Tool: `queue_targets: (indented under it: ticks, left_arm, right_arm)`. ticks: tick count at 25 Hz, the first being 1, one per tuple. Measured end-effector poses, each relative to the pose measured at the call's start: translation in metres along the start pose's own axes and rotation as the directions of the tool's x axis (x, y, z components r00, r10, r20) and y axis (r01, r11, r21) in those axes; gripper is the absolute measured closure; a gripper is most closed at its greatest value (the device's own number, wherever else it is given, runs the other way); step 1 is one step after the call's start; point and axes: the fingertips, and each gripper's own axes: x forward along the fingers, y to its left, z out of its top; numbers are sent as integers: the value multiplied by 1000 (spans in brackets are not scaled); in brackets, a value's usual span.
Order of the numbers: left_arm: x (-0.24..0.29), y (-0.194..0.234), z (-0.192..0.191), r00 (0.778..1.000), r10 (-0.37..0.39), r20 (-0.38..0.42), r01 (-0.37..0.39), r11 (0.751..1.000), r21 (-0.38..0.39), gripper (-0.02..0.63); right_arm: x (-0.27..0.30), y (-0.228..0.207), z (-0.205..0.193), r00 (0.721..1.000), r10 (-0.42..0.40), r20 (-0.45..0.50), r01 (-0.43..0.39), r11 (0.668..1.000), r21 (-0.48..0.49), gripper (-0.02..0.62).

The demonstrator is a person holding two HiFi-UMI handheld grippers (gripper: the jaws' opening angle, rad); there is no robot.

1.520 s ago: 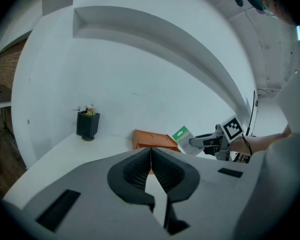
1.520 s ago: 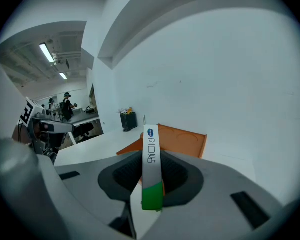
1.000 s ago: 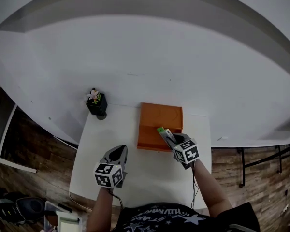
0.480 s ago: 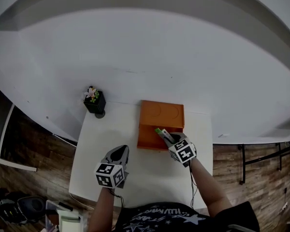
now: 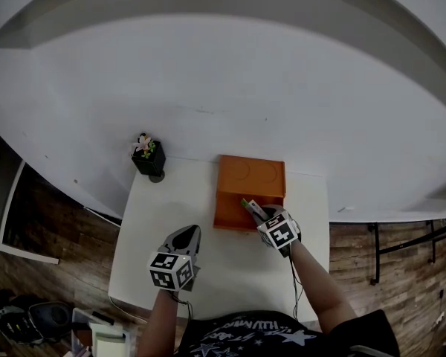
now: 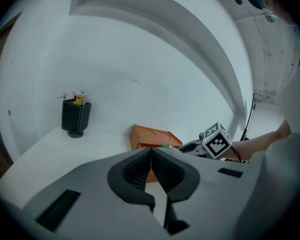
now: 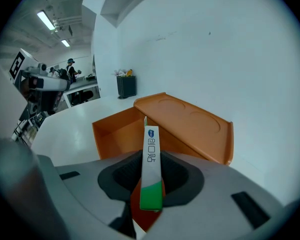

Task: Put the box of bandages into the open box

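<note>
The open orange box (image 5: 249,192) sits at the back of the white table (image 5: 149,229), its lid (image 7: 190,121) tipped up behind the empty tray (image 7: 120,134). My right gripper (image 5: 262,216) is shut on the thin white and green box of bandages (image 7: 151,169), held on edge just over the orange box's near wall. The bandage box (image 5: 251,207) pokes toward the tray. My left gripper (image 5: 184,245) hangs over the table's near left part, shut and holding nothing; in its own view the orange box (image 6: 152,136) and the right gripper (image 6: 202,145) show ahead.
A small black pot with a plant (image 5: 148,157) stands at the table's back left corner. A curved white wall (image 5: 230,73) rises right behind the table. Wooden floor lies on both sides, with a cable and stand legs (image 5: 401,248) at the right.
The right gripper has carried the bandage box a little toward the orange box's near wall. The left gripper has barely shifted.
</note>
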Motion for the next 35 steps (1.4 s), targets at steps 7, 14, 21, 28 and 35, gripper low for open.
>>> queue_targets:
  ticks: [7, 14, 21, 28, 35]
  left_arm:
    - [-6, 0, 2, 1000, 5, 6, -5, 1000, 2, 586]
    - [-18, -11, 6, 1000, 8, 24, -9, 1000, 27, 586]
    - [-41, -33, 7, 998, 27, 52, -30, 998, 47, 586]
    - [-69, -58, 2, 995, 65, 80, -69, 996, 58, 586]
    - [-95, -85, -10, 989, 108, 106, -114, 992, 55, 586]
  right_arm:
    - [-6, 2, 2, 1000, -1, 1, 1, 1000, -19, 480]
    - [-32, 1, -2, 999, -23, 26, 24, 999, -29, 466]
    - [-68, 4, 10, 991, -57, 125, 59, 998, -12, 466]
    - [-112, 11, 26, 966, -65, 250, 65, 998, 6, 536]
    - [-148, 24, 26, 949, -35, 314, 44, 999, -22, 545]
